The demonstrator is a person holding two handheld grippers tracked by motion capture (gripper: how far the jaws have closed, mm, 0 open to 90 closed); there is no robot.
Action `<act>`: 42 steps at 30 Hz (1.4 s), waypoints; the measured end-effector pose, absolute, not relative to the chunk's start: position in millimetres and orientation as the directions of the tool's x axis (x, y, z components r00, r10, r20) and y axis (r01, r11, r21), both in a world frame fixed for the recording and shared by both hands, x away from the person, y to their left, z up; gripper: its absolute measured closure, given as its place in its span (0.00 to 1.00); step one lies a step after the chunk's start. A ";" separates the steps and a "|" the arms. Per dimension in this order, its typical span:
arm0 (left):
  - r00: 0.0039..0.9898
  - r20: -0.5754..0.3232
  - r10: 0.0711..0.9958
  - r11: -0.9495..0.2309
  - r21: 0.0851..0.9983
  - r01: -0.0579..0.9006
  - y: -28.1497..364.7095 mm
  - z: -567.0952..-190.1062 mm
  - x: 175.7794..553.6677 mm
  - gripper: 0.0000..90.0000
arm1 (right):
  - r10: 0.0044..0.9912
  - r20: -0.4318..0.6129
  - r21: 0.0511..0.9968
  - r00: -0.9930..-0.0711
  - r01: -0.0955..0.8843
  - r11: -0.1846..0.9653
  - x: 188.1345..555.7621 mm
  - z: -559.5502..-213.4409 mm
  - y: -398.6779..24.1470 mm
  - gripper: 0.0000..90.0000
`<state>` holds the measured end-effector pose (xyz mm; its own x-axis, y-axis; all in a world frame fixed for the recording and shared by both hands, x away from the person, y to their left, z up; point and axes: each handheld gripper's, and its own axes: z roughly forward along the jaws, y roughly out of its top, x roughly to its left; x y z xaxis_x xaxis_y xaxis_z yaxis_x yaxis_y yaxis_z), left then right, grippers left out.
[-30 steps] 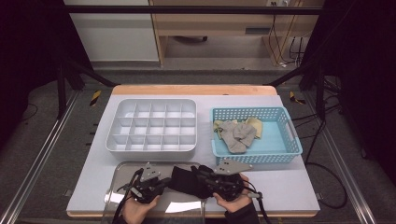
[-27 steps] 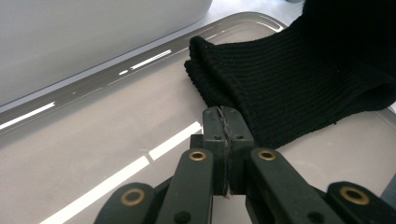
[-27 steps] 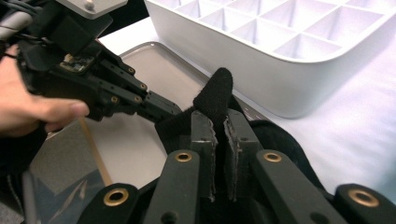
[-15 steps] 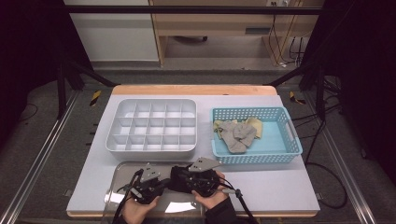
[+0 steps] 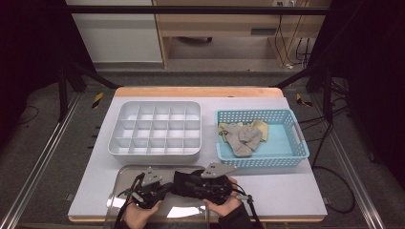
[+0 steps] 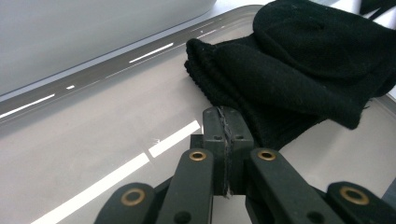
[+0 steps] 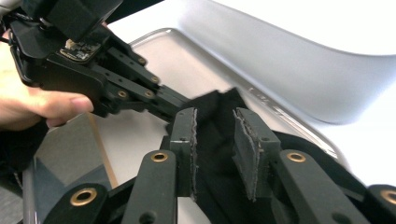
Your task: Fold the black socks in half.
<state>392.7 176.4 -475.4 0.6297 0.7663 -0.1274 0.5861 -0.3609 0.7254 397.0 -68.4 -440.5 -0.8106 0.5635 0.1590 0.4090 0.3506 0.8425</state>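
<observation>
Your right gripper [image 7: 215, 154] has just been opening its jaws, and the black sock [image 7: 212, 140] on the metal tray [image 5: 143, 210] lies between them, running straight ahead. Your left gripper [image 6: 228, 140], jaws together and empty, sits just beside the sock's cuff.

From where I stand, no writing, label, brand, number or sign can be read anywhere: not on the desk, nor on anything lying on it, nor in the room behind it.
</observation>
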 end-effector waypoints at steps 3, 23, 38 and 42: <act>0.629 -0.134 0.766 -0.357 0.725 0.589 176.8 -475.7 392.7 0.98 | 0.572 0.145 0.833 -0.807 0.411 0.369 394.1 -444.2 -77.4 0.76; 0.636 -0.133 0.761 -0.359 0.729 0.583 177.2 -475.0 390.2 0.98 | 0.600 0.103 0.809 -0.793 0.418 0.413 399.5 -446.8 -68.8 1.00; 0.636 -0.134 0.760 -0.357 0.732 0.580 177.6 -474.7 390.0 0.97 | 0.606 0.004 0.770 -0.795 0.389 0.506 396.2 -462.8 -63.5 0.78; 0.637 -0.136 0.759 -0.358 0.730 0.582 177.0 -475.6 390.3 0.97 | 0.609 0.038 0.762 -0.792 0.417 0.495 400.0 -466.3 -67.2 0.99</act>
